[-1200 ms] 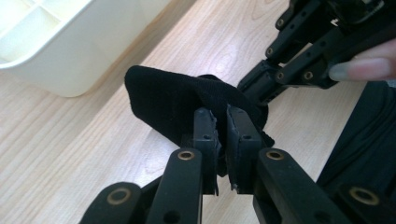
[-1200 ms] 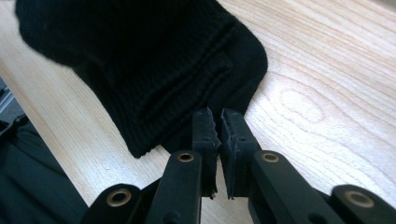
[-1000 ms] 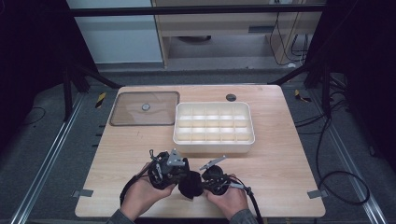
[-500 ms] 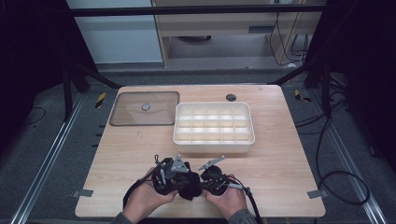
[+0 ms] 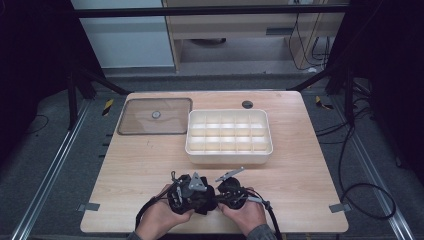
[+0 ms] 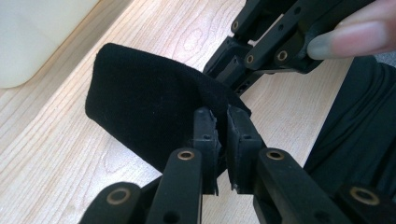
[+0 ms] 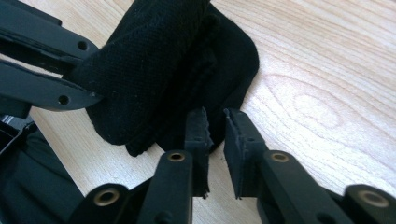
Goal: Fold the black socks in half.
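Light wooden table [image 5: 300, 150] at frame centre, on a grey floor with dark frame rails at both sides; white divided tray [image 5: 229, 136] at centre, clear lid [image 5: 155, 116] to its left; black cloth [image 6: 149, 98] lies at the lower centre edge; left gripper [image 6: 222, 126] clamps it; right gripper [image 7: 215, 128] has just been opening, its jaws slightly apart, nothing between them.

table [image 5: 300, 165]: wood | on it: compartment box [image 5: 229, 136]; clear lid [image 5: 155, 116]; black cloth [image 6: 149, 102]
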Tool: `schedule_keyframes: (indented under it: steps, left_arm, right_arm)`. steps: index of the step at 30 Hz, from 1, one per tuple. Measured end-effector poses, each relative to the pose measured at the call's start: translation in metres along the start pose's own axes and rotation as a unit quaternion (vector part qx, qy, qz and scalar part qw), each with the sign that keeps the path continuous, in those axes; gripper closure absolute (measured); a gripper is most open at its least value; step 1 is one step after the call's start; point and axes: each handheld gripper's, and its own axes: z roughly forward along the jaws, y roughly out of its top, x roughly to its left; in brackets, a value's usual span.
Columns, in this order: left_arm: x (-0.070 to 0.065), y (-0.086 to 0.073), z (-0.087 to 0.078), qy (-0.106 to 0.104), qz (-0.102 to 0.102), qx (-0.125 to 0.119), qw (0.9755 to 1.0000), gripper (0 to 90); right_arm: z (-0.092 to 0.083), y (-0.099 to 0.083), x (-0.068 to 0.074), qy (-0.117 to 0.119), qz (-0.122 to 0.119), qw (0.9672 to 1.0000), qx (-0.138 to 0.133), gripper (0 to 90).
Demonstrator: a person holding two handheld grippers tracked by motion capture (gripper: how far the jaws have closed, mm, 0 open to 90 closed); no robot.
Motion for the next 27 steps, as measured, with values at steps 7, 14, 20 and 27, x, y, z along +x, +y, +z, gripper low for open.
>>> schedule_keyframes:
  steps: [7, 14, 20, 27]
  left_arm:
    - [-0.002, 0.0, 0.007, -0.004, 0.005, 0.008, 0.9999, 82.9]
    - [-0.005, 0.002, 0.012, -0.009, 0.004, 0.011, 0.9999, 82.9]
    - [-0.007, 0.004, 0.018, -0.011, 0.005, 0.016, 0.9998, 82.9]
    - [-0.006, 0.005, 0.022, -0.012, 0.003, 0.017, 0.9998, 82.7]
  right_arm:
    - [-0.008, -0.002, -0.004, -0.005, 0.002, 0.9999, -0.009, 73.4]
    - [-0.018, -0.005, -0.014, -0.015, 0.013, 0.9996, -0.019, 72.5]
    - [-0.022, -0.006, -0.019, -0.02, 0.018, 0.9993, -0.025, 72.1]
    - [-0.024, -0.006, -0.022, -0.024, 0.019, 0.9992, -0.027, 72.0]
